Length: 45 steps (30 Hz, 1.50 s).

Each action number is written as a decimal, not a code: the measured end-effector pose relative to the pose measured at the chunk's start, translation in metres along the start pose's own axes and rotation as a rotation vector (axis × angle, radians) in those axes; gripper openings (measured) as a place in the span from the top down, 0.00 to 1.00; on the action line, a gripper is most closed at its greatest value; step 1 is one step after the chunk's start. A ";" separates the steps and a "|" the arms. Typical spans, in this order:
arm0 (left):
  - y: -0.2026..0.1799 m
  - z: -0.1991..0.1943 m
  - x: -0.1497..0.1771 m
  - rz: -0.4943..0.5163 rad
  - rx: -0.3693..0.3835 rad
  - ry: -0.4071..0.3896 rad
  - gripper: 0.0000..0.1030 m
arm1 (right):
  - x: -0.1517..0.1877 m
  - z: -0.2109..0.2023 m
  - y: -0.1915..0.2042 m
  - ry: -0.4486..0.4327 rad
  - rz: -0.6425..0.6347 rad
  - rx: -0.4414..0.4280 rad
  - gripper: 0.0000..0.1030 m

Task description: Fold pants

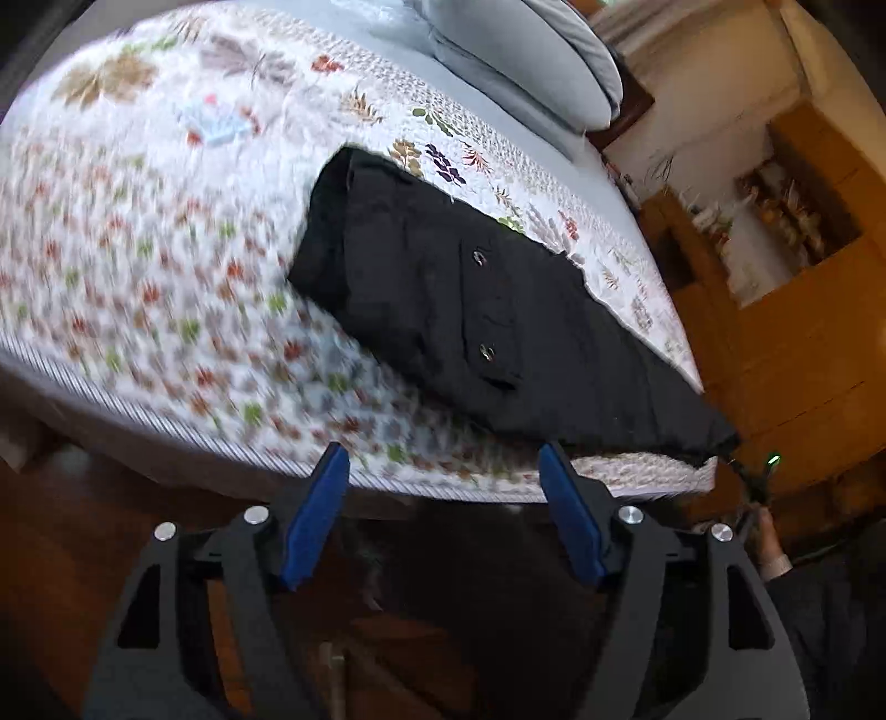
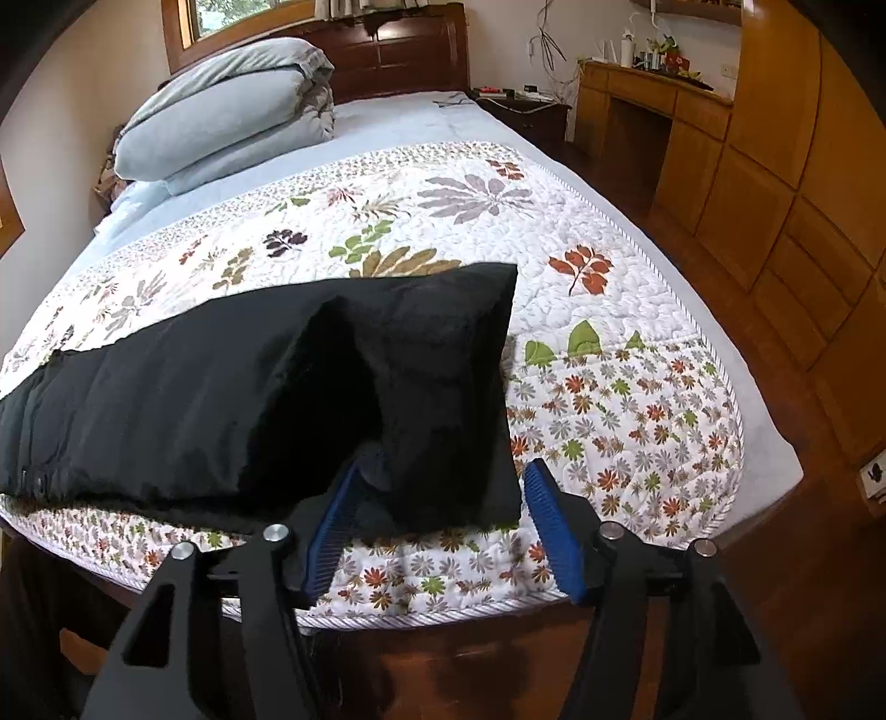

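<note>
Black pants (image 1: 470,310) lie lengthwise along the near edge of the bed on a floral quilt (image 1: 138,249). Two metal snaps show on a pocket in the left wrist view. My left gripper (image 1: 446,457) is open and empty, hovering just off the bed edge below the pants. In the right wrist view the pants (image 2: 249,387) have their right end folded back over itself. My right gripper (image 2: 440,471) is open, its blue pads either side of that folded end's near edge, not closed on it.
A folded grey duvet (image 2: 221,111) sits at the head of the bed by the wooden headboard (image 2: 410,50). Wooden cabinets (image 2: 775,183) and a desk line the right side. Wooden floor (image 2: 775,581) surrounds the bed. The left wrist view is motion-blurred.
</note>
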<state>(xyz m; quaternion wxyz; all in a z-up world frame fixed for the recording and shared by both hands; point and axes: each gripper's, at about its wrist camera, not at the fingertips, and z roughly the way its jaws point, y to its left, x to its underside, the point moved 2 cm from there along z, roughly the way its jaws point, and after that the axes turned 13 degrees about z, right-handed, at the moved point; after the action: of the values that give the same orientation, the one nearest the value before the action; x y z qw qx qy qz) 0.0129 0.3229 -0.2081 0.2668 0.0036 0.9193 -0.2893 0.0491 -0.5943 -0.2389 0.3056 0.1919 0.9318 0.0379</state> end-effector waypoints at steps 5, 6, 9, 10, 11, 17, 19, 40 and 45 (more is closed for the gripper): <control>-0.019 0.033 0.001 0.009 0.021 -0.015 0.12 | 0.002 0.002 0.007 0.008 0.020 -0.007 0.35; -0.022 0.042 -0.002 0.015 0.010 -0.016 0.12 | 0.002 0.000 0.008 0.010 0.020 -0.002 0.28; -0.019 0.066 -0.010 -0.009 -0.052 -0.015 0.11 | 0.004 -0.006 0.009 0.017 0.021 0.013 0.20; -0.016 0.075 -0.012 -0.017 -0.098 0.002 0.11 | 0.005 -0.010 0.009 0.015 0.025 0.023 0.17; -0.014 0.081 -0.013 -0.024 -0.119 0.011 0.11 | 0.005 -0.012 0.007 0.015 0.029 0.025 0.16; -0.018 0.090 -0.029 -0.055 -0.082 -0.102 0.16 | 0.009 -0.025 0.002 0.009 0.063 0.022 0.16; -0.018 0.088 -0.038 -0.071 -0.101 -0.122 0.46 | 0.011 -0.024 0.004 0.012 0.050 0.032 0.16; 0.005 0.059 -0.071 -0.084 -0.300 -0.165 0.40 | 0.013 -0.032 -0.015 -0.023 0.290 -0.153 0.16; -0.042 0.025 -0.071 0.017 -0.402 -0.236 0.24 | 0.020 -0.036 -0.043 -0.014 0.500 -0.295 0.16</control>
<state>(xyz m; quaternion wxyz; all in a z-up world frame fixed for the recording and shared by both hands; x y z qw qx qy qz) 0.0794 0.2849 -0.1681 0.3702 -0.0758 0.9208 -0.0964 -0.0007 -0.6251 -0.2292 0.3177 0.3692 0.8380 0.2459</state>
